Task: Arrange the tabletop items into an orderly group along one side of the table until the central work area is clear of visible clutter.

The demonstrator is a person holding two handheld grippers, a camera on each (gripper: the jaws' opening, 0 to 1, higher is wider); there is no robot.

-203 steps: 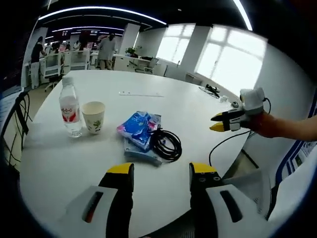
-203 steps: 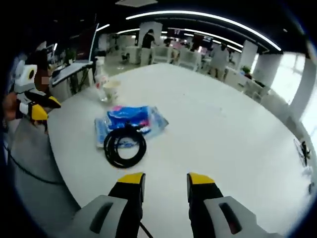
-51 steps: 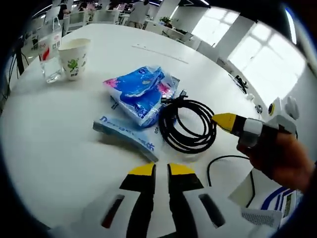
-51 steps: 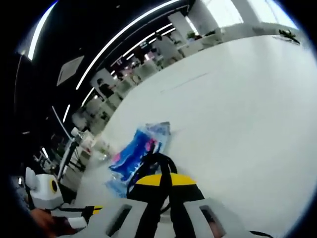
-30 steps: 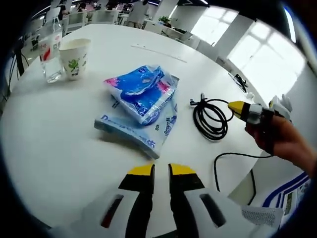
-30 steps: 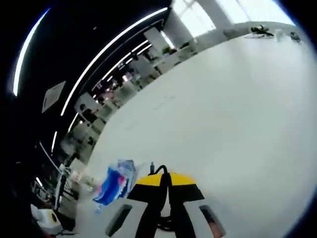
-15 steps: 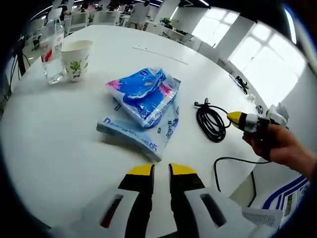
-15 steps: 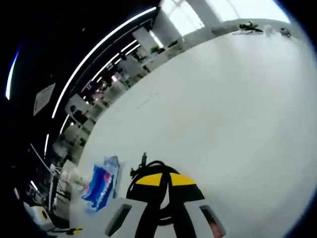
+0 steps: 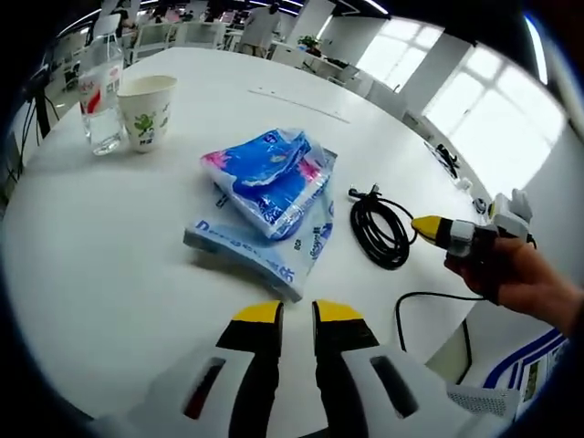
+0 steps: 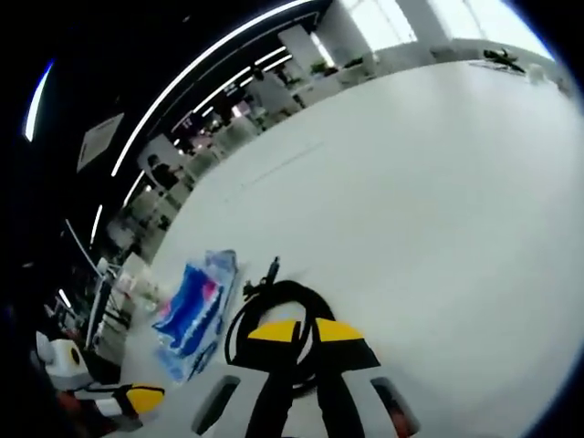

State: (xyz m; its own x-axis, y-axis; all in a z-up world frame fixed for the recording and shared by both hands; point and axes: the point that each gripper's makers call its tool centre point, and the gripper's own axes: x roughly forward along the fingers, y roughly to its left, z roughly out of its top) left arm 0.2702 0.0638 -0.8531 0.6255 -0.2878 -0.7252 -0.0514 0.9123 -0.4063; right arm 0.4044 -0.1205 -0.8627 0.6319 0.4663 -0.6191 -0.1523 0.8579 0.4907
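Two grippers here, and the right gripper has its yellow-tipped jaws a small gap apart, with the coiled black cable lying right at the tips; can't tell if it's pinching a strand or has let go. In the left gripper view that cable sits on the round white table, just beside the stacked blue plastic tissue packs. The left gripper hangs nearly closed on nothing, short of the packs. Further off, a paper cup and a clear water bottle stand together. I'd say tidying has barely begun: the packs and cable look unsorted.
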